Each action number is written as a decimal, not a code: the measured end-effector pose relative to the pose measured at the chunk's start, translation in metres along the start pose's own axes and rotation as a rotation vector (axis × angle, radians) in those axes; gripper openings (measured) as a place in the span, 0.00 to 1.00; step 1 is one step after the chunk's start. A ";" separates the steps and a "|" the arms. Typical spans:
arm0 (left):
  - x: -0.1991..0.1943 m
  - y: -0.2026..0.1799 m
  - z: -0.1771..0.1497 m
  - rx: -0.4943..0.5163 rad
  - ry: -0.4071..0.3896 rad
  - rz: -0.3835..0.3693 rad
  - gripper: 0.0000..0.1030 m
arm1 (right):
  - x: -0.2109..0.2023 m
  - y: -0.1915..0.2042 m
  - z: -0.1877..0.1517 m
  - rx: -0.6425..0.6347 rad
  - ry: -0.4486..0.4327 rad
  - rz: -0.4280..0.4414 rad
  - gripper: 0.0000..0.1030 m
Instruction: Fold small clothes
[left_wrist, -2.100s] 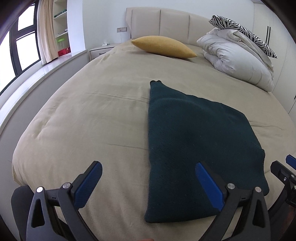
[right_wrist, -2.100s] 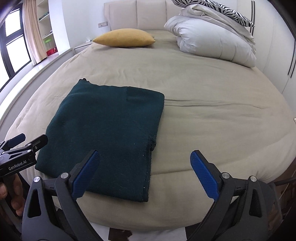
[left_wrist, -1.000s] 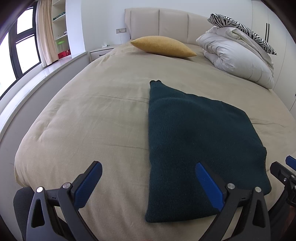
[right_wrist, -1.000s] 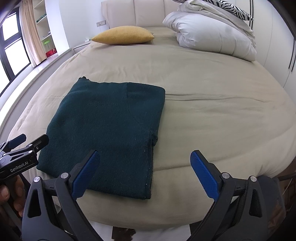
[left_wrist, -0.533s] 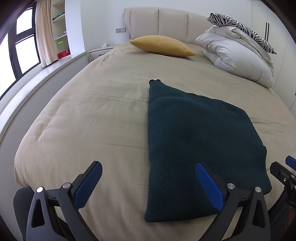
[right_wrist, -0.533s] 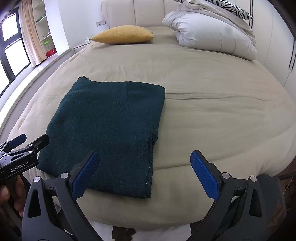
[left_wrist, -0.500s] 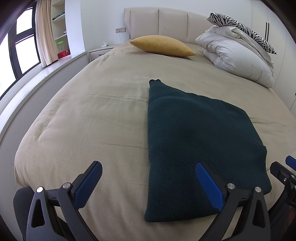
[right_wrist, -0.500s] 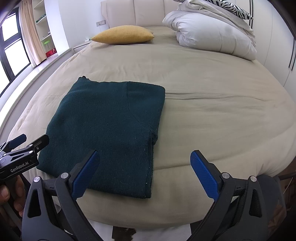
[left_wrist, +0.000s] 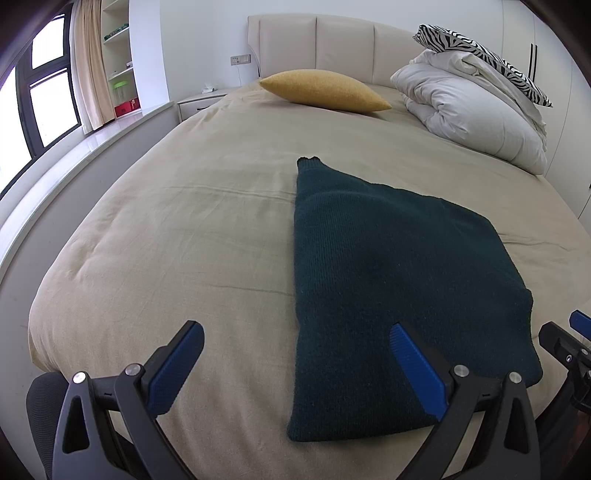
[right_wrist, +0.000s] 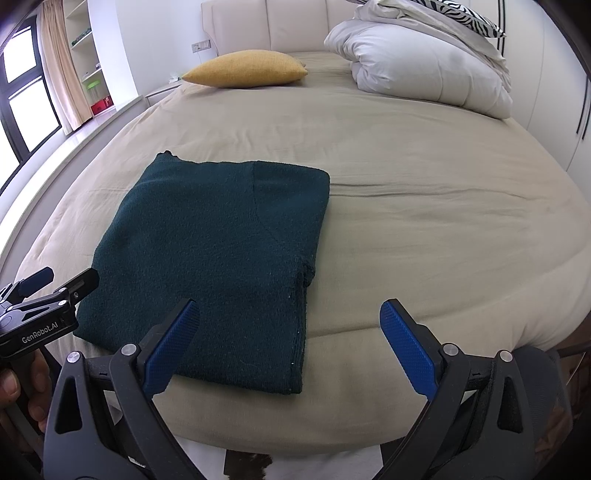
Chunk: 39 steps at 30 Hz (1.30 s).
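A dark green knit sweater (left_wrist: 399, 280) lies folded into a flat rectangle near the foot of the beige bed (left_wrist: 192, 229). It also shows in the right wrist view (right_wrist: 221, 251). My left gripper (left_wrist: 295, 350) is open and empty, held just off the bed's near edge, with its right finger over the sweater's near corner. My right gripper (right_wrist: 288, 332) is open and empty, held above the sweater's near right edge. The left gripper also shows at the left of the right wrist view (right_wrist: 37, 291).
A yellow pillow (left_wrist: 325, 92) lies by the headboard. A white duvet pile (left_wrist: 476, 122) with a zebra-print pillow (left_wrist: 480, 48) sits at the far right. A window ledge (left_wrist: 55, 166) runs along the left. The bedspread (right_wrist: 443, 206) right of the sweater is bare.
Both grippers have held nearly still, with only a slight drift of view. The sweater has not moved.
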<state>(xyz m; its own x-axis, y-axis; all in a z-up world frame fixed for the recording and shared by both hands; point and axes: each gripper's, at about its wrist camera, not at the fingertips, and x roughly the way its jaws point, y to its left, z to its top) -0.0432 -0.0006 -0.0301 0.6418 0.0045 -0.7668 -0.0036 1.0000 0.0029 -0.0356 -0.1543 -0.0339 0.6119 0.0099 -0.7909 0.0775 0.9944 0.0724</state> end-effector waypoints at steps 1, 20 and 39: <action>0.000 0.000 -0.001 0.000 0.001 -0.001 1.00 | 0.000 0.000 0.000 0.000 0.000 0.000 0.97; 0.000 0.000 -0.004 0.003 0.006 -0.005 1.00 | 0.002 0.002 -0.002 0.002 0.002 0.002 0.97; 0.002 -0.001 -0.008 0.019 -0.002 -0.004 1.00 | 0.003 0.007 -0.004 0.004 0.014 0.010 0.97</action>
